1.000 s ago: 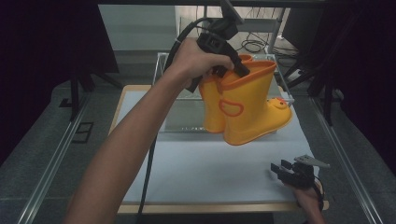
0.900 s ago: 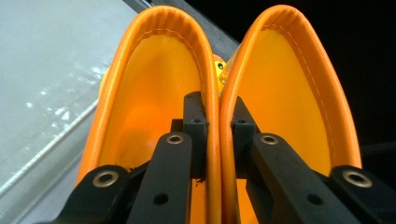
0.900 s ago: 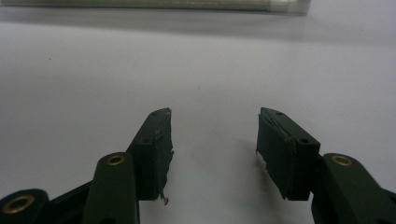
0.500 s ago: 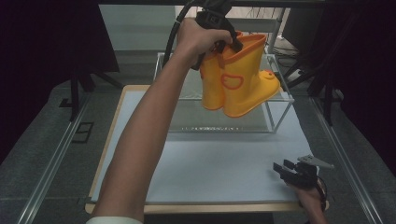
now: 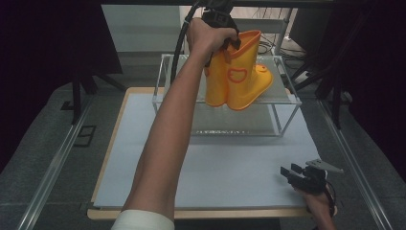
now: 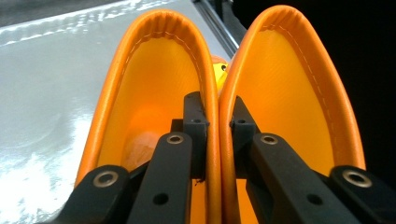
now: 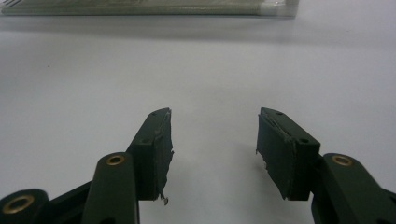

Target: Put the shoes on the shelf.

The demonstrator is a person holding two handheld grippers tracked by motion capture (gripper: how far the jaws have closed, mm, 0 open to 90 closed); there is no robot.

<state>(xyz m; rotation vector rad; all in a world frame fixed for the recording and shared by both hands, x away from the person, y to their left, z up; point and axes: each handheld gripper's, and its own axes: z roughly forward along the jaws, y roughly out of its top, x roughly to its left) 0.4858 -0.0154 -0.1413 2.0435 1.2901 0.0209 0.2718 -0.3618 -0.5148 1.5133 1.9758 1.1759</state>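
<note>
A pair of orange rubber boots (image 5: 239, 81) hangs tilted over the top of a clear shelf (image 5: 286, 99) at the back of the table. My left gripper (image 5: 228, 44) is shut on them from above. In the left gripper view its jaws (image 6: 217, 114) pinch the two touching rims together, one jaw inside each boot opening (image 6: 149, 93). Whether the soles touch the shelf top I cannot tell. My right gripper (image 5: 288, 171) rests low at the table's front right, open with nothing between its fingers; in the right gripper view (image 7: 214, 135) bare white mat lies between the pads.
A white mat (image 5: 225, 163) covers the wooden tabletop in front of the clear shelf. Metal rails (image 5: 57, 163) run along both sides of the table. Cables and dark stands (image 5: 335, 91) sit behind and to the right of the shelf.
My left hand has carried the boots away from the person, from the shelf's front edge to over its top. The right gripper has stayed put.
</note>
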